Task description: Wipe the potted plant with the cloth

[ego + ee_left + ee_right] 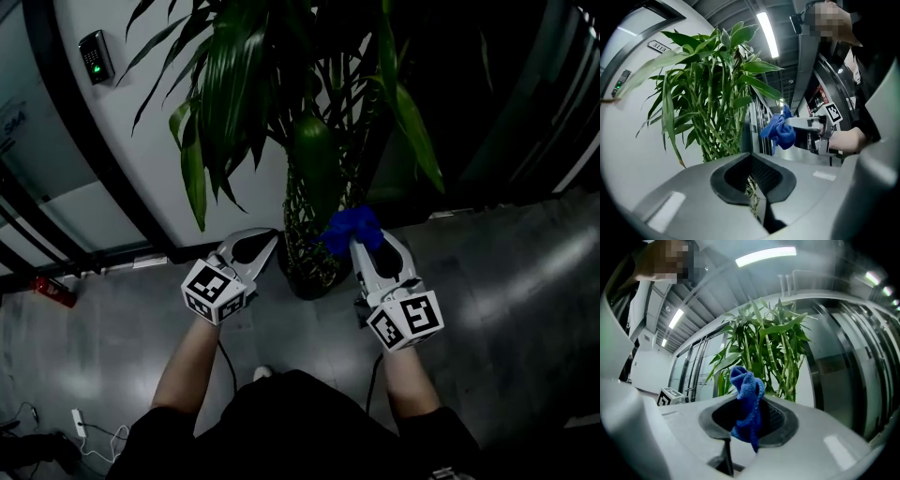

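Leaves [234,84] overhang cloth [352,228] clamped in right gripper [367,243].

Head view dim and underexposed, corners fall to black. Floor [525,281] carries a soft grey sheen from overhead light. Plant [281,84] leaves are near black with faint highlights, while the cloth [352,228] reads saturated blue. Both gripper views are brighter, with heavy fisheye bending and black rims. Ceiling strip [768,33] blown out in left gripper view. Light bar [765,256] in right gripper view glares, with haze around it. Foreground jaws out of focus, grey, with pale glare patches; plant behind them is sharper.
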Action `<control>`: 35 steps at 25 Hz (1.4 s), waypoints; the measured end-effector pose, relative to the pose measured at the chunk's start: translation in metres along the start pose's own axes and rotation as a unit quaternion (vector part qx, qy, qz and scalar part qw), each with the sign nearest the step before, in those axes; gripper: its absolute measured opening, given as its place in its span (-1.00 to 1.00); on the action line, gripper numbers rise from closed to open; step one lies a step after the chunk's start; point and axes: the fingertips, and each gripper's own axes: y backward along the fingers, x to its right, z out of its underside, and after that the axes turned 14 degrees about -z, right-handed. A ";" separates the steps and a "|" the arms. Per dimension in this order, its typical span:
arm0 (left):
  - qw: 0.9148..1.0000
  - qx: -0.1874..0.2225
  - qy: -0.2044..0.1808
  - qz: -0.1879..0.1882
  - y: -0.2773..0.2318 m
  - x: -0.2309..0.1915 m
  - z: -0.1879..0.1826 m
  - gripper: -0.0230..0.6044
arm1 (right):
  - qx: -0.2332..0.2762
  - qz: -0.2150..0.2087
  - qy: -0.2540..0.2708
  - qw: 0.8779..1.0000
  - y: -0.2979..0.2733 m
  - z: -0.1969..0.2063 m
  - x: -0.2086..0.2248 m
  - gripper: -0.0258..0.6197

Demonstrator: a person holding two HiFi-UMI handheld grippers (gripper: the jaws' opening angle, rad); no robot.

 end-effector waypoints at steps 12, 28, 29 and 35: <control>0.997 0.050 -0.025 0.055 -0.060 0.011 -0.070 -0.91 | 0.120 0.039 0.086 0.988 -0.029 -0.128 0.029 -0.60; 0.991 0.056 -0.091 0.075 -0.080 0.019 -0.110 -0.91 | 0.120 -0.084 0.143 0.979 -0.097 -0.162 -0.028 -0.60; 0.990 0.060 -0.096 0.082 -0.077 0.022 -0.112 -0.90 | 0.114 -0.087 0.143 0.979 -0.098 -0.156 -0.030 -0.60; 0.983 0.072 -0.125 0.114 -0.067 0.047 -0.115 -0.91 | 0.098 -0.085 0.131 0.983 -0.093 -0.133 -0.035 -0.60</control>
